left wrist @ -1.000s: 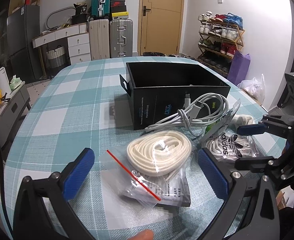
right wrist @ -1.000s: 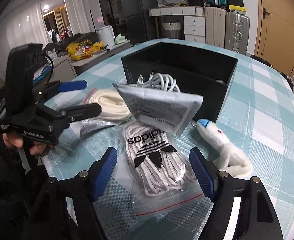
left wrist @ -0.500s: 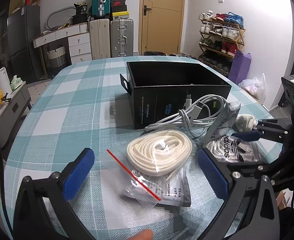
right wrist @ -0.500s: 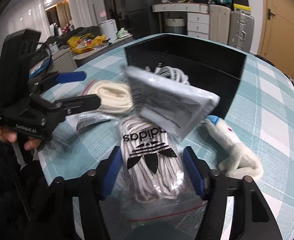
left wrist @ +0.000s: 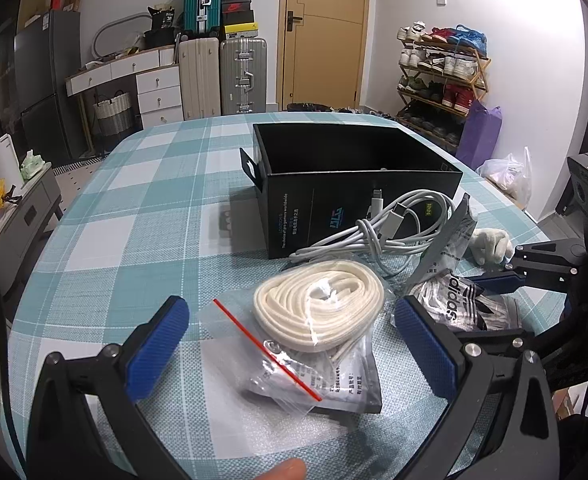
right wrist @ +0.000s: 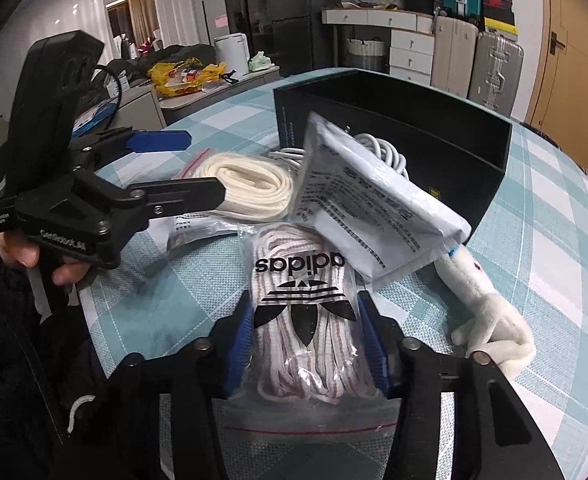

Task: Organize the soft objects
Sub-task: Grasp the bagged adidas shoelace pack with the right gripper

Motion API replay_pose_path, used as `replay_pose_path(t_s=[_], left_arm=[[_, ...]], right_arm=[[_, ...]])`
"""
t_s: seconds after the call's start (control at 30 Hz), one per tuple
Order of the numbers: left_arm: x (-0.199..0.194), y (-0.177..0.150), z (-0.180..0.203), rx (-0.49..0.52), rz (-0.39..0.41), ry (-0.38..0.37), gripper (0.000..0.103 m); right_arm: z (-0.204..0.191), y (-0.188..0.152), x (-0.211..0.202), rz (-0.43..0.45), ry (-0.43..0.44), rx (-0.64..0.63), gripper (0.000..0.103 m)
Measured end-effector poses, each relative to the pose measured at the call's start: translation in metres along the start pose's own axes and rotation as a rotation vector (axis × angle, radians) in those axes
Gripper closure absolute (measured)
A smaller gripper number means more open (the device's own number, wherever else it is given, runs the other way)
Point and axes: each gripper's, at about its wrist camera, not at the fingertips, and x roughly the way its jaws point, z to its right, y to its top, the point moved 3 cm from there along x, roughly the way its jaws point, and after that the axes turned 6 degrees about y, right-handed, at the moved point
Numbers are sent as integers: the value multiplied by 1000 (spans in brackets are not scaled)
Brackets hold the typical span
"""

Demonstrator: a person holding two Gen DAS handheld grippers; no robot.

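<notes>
The lace bag (right wrist: 306, 320) is a clear zip bag with a red line near its mouth. Inside is a thick bundle of white laces with thin dark stripes, and on the front is a black adidas trefoil logo. In the right wrist view the logo is upside down. The bag lies flat on the checked cloth (right wrist: 542, 216), near the table edge, with its long axis along the gripper's pointing line; the red-line end is toward the camera and the other end goes toward the box (right wrist: 394, 120).

The right gripper (right wrist: 306, 344) has just been closing its jaws, and the bag is between them. The blue pads (right wrist: 368, 344) press on both long sides of the bundle, so it pinches the bag.

A grey printed pouch (right wrist: 374, 208) leans tilted over the far end of the bag and covers it partly. Just to the right lies a white plush toy (right wrist: 490, 312) on the cloth. Behind the pouch is a coil of white cable (left wrist: 394, 228), in front of the black box.

The left gripper (left wrist: 290, 344) is over another clear bag with a cream lace coil (left wrist: 318, 304). Its jaws are spread wide, one on each side of this bag, and the pads do not touch it. A hand (right wrist: 38, 256) holds its handle.
</notes>
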Motion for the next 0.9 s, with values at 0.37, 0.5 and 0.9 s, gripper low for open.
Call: replay_pose_path(t_s=[0.37,0.5,0.9], left_arm=[[-3,0,-3,-20,9,-1,0],[-4,0,-4,-25,8,-3,0],[2,2,2,-8,-40,-27,0]], right_arm=[[-7,5,-17,83,53,-15,65],[-7,7,-30,140,91,2,66],[1,14,-68,291,103,54,66]])
